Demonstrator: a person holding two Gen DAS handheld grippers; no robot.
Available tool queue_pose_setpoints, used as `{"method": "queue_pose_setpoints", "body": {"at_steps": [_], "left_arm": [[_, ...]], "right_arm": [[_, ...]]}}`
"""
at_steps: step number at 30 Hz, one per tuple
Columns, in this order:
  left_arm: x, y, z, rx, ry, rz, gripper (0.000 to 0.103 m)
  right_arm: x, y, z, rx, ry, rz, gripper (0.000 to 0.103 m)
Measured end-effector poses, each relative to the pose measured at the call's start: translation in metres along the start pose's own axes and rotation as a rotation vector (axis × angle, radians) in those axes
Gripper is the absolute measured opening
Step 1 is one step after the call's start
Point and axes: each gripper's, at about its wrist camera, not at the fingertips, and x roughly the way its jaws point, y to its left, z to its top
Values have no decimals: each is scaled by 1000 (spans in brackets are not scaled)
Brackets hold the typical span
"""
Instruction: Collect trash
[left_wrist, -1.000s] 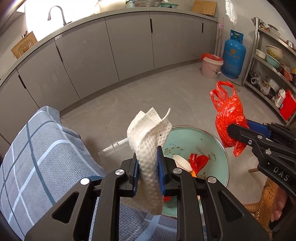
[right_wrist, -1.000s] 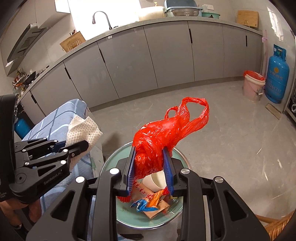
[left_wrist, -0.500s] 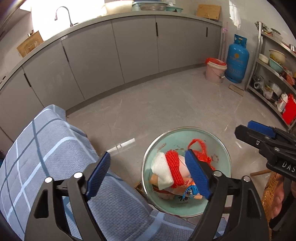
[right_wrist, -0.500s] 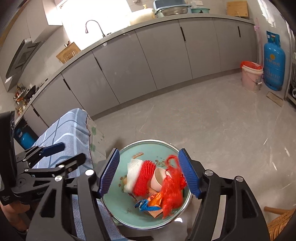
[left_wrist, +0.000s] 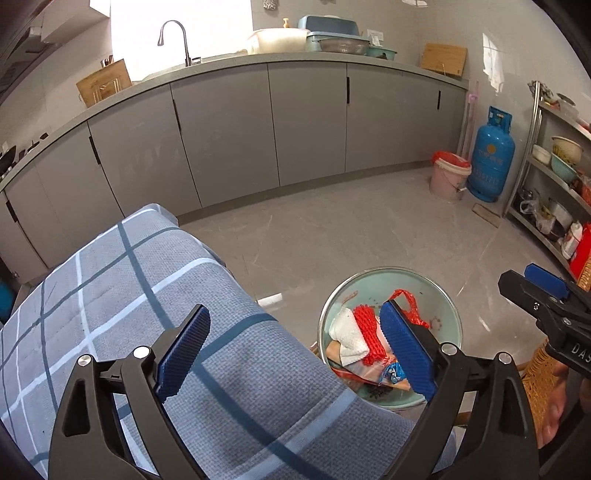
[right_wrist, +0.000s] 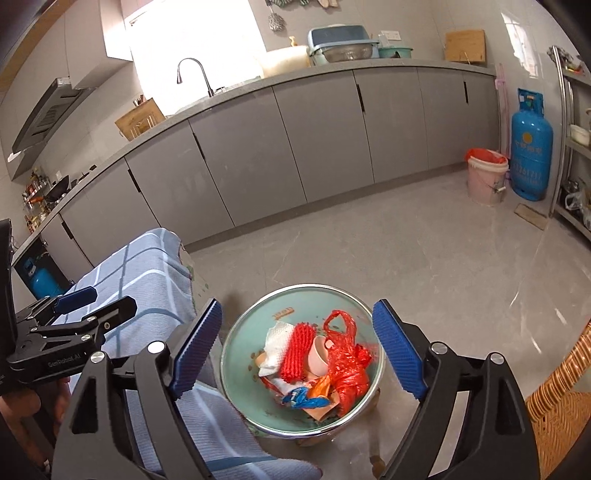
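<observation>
The left hand-held gripper has its blue pads spread wide with nothing between them; its jaws have just been opening. It hovers over the grey checked cloth that covers the tabletop at about 9 o'clock of the bowl. The right hand-held gripper is likewise spread and empty, its jaws having just been opening too, and it hangs above the bowl, which shows in the gap between its pads.

The trash lies in the teal bowl, which sits low beside the cloth's edge. In it, the white paper towel rests at 9 o'clock, touching the red foam net just to its right. A pale paper cup lies at the centre, and the crumpled red plastic bag sits at 3 o'clock against the cup. Blue and orange wrappers lie at 6 o'clock under the rest.

A woven wicker edge shows at 4 o'clock of the bowl.
</observation>
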Motion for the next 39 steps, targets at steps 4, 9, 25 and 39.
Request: {"method": "queue_pose_setpoints", "body": {"at_steps": [4, 9, 25, 39], "left_arm": [[-16, 5, 2, -11, -29, 2, 92], [-31, 9, 4, -21, -57, -4, 92], [-54, 12, 6, -20, -102, -16, 92], [-55, 13, 8, -19, -105, -13, 92]], "right_arm": [[-10, 9, 5, -14, -19, 4, 85], [-20, 18, 7, -22, -35, 5, 86], [-36, 27, 11, -38, -53, -4, 87], [-40, 29, 14, -38, -56, -2, 87]]}}
